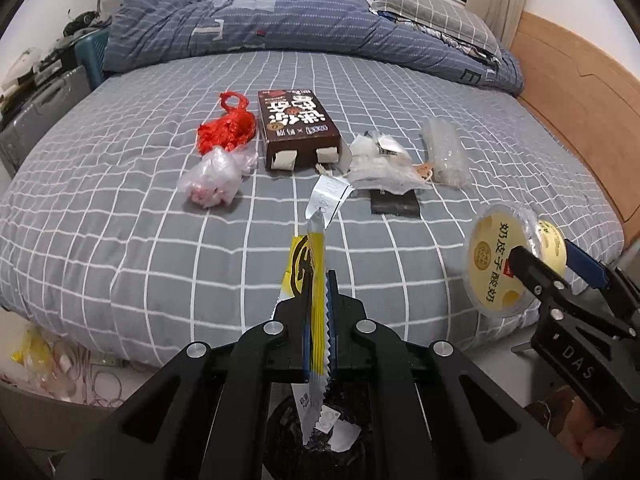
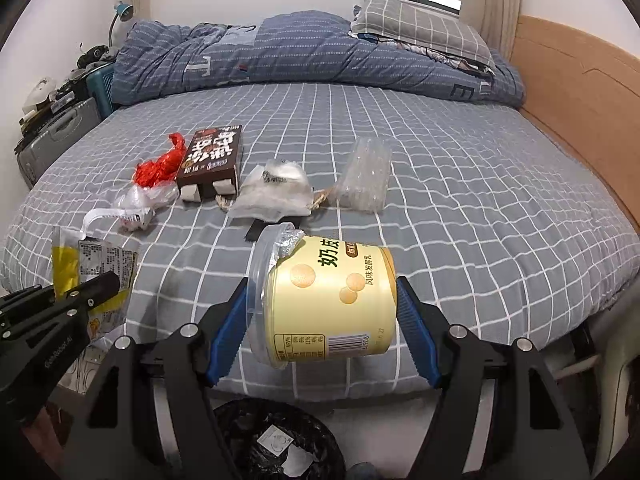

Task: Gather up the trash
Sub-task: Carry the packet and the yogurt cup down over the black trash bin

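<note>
The bed [image 2: 460,184], covered by a grey checked sheet, filled most of both views. The black-lined bin [image 2: 280,440] stood on the floor at its near edge, below both grippers, with scraps already inside.

The right gripper [image 2: 320,312] had its jaws set wide and pressed on the two ends of a yellow yoghurt tub [image 2: 324,300], held on its side in the air above the near edge of the bed. The tub's torn foil lid was hanging loose at the left end; residue could spill on the sheet if the tub were tilted further, and the smooth, round tub might slip from the pads.

The left gripper [image 1: 318,312] was clamped fully on a yellow wrapper [image 1: 316,280], a thin strip standing edge-on above the bin. Released off-centre, it would probably flutter past the rim.

Remaining on the bed, far from the bin: a brown carton [image 1: 298,128], clear packaging [image 1: 380,164], a red bag [image 1: 228,128].
</note>
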`<state>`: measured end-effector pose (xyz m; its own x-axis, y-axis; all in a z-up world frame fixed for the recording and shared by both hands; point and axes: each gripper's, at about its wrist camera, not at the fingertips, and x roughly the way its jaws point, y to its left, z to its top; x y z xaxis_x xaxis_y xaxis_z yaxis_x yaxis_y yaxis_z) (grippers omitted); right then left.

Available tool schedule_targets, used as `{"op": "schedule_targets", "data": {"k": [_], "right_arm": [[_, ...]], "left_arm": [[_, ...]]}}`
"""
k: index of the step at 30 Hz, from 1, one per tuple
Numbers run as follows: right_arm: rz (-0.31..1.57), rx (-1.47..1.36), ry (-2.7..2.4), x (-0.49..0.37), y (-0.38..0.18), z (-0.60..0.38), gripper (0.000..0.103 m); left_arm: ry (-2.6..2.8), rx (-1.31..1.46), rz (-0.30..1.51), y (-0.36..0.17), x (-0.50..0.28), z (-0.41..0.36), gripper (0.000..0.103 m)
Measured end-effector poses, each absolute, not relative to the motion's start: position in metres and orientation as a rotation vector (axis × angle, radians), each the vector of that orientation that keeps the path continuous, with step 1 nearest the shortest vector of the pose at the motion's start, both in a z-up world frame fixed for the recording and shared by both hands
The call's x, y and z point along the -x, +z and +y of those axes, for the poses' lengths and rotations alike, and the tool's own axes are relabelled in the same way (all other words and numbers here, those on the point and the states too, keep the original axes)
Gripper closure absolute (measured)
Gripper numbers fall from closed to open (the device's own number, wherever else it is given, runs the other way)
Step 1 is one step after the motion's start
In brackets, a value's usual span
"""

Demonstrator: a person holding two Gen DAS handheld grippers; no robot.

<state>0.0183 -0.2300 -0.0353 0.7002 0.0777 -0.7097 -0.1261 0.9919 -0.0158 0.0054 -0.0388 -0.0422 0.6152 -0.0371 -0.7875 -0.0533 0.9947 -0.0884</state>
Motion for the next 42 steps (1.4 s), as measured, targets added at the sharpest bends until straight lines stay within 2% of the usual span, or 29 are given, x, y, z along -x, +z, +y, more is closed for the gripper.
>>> {"op": "schedule_targets", "data": {"k": [23, 42], "right_arm": [[0.8, 0.067, 0.119, 0.039, -0.044, -0.228, 0.036], [0.878, 0.067, 0.118, 0.071, -0.073, -0.233, 0.036]], "left_arm": [[-0.001, 0.112, 0.961, -0.065, 0.053, -0.043, 0.098], [-0.002, 0.104, 1.045, -0.097, 0.083, -0.05, 0.098]]}}
